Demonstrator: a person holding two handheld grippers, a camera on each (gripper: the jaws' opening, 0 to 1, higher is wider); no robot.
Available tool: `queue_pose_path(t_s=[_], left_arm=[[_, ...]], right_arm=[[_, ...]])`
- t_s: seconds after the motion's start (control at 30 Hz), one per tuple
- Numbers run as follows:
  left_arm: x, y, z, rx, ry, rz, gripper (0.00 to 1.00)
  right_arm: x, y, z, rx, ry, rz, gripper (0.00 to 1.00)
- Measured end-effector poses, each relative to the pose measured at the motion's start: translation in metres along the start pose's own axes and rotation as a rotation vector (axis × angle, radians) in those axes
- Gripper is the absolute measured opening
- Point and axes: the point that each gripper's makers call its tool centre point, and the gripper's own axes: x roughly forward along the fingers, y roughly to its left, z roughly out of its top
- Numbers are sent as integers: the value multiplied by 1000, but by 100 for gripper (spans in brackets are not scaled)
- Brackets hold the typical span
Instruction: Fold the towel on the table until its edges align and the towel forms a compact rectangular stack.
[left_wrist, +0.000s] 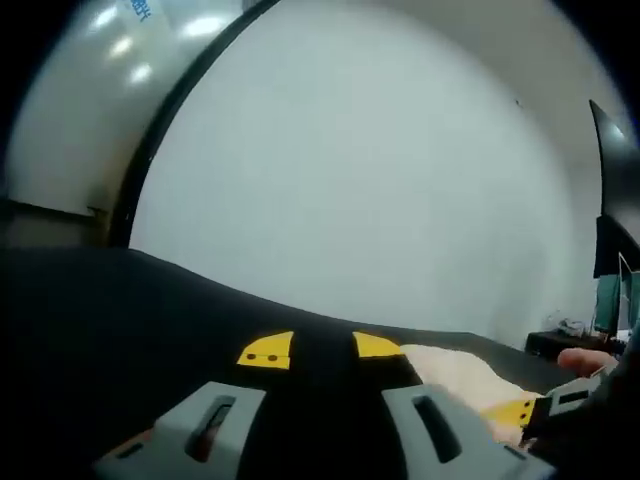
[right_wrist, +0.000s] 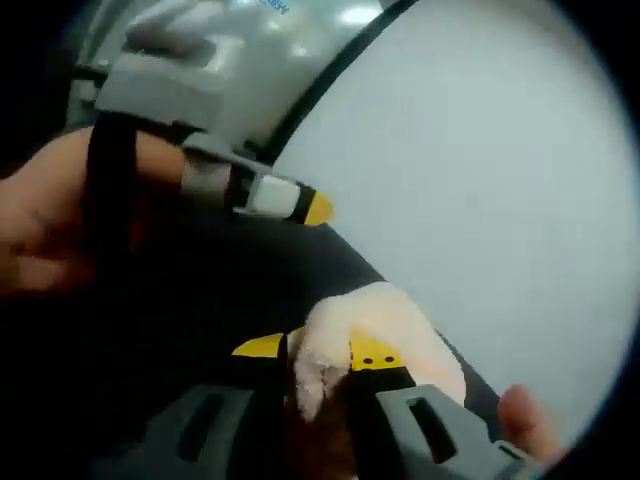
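Two hand-held grippers | left (left_wrist: 322, 350) wide | right (right_wrist: 315, 352) pinching towel (right_wrist: 375, 325) | black table (left_wrist: 120, 320)

Even, diffuse light was given by ceiling lamps (left_wrist: 205, 27), which were mirrored as soft glare spots on a glossy panel. The pale wall (left_wrist: 380, 180) was rendered bright and nearly featureless, while the dark worktop (left_wrist: 120, 310) was left underexposed, with little detail. Straight lines were bent strongly by the fisheye. In the right gripper view, the towel (right_wrist: 375, 325) and a hand (right_wrist: 60, 215) were blurred and overlit.
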Motion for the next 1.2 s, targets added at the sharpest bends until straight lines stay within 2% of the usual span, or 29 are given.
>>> queue_pose_path(t_s=[0.03, 0.07, 0.1, 0.13, 0.2, 0.27, 0.3, 0.37, 0.4, 0.43, 0.47, 0.5, 0.53, 0.57, 0.63, 0.67, 0.77, 0.83, 0.93, 0.97, 1.03, 1.07, 1.1, 1.17, 1.2], left_arm=[[-2, 2, 4, 1, -19, 5, 21], [-3, 1, 8, -1, -33, 5, 21], [-5, 0, 10, -6, -44, 1, 21], [-5, -2, 12, -12, -55, -10, 21], [-3, -6, 15, -16, -66, -30, 21], [-3, -14, 16, -1, -70, -54, 21], [-3, -19, 17, 6, -75, -72, 21], [-4, -34, 20, 26, -91, -129, 21], [-4, -43, 22, 30, -97, -157, 21], [-5, -51, 25, 56, -105, -178, 22], [-5, -58, 26, 110, -110, -190, 23], [-5, -66, 25, 157, -110, -212, 24], [-4, -77, 21, 193, -107, -252, 24], [-3, -85, 19, 204, -102, -282, 24], [-3, -96, 15, 208, -95, -332, 26], [-6, -103, 12, 212, -88, -341, 26], [-4, -111, 4, 270, -60, -364, 25], [-4, -117, 0, 332, -54, -380, 25], [-7, -137, -6, 346, -48, -450, 25], [-7, -142, -11, 356, -33, -454, 25], [-3, -142, -23, 427, 8, -448, 26], [0, -143, -23, 413, 9, -448, 27], [4, -142, -23, 390, 15, -448, 27], [11, -141, -27, 333, 83, -454, 27], [16, -142, -24, 370, 91, -452, 27]], right_arm=[[-8, 5, 4, -35, -18, 23, 25], [-17, 7, 5, -11, -22, 43, 29], [-27, 10, 9, 70, -36, 66, 35], [-41, 15, 16, 140, -65, 117, 37], [-62, 20, 24, 214, -95, 185, 39], [-84, 10, 36, 279, -180, 199, 35], [-86, -6, 36, 329, -201, 177, 32], [-80, -36, 26, 413, -191, 147, 31], [-71, -57, 15, 470, -187, 110, 32], [-60, -76, 2, 492, -171, 80, 32], [-50, -87, -14, 468, -132, 57, 31], [-43, -93, -25, 394, -110, 52, 32], [-38, -98, -34, 375, -104, 31, 32], [-35, -98, -38, 400, -108, 39, 31], [-34, -86, -41, 598, -113, 110, 32], [-33, -82, -42, 661, -117, 134, 32], [-29, -67, -54, 715, -71, 174, 31], [-30, -59, -54, 792, -69, 205, 29], [-30, -54, -59, 759, -75, 207, 29], [-29, -52, -60, 744, -74, 207, 29], [-33, -54, -59, 715, -92, 213, 30], [-36, -57, -54, 694, -125, 232, 30], [-42, -62, -50, 678, -162, 259, 31], [-49, -86, -49, 722, -224, 276, 32], [-51, -99, -48, 724, -260, 290, 32]])
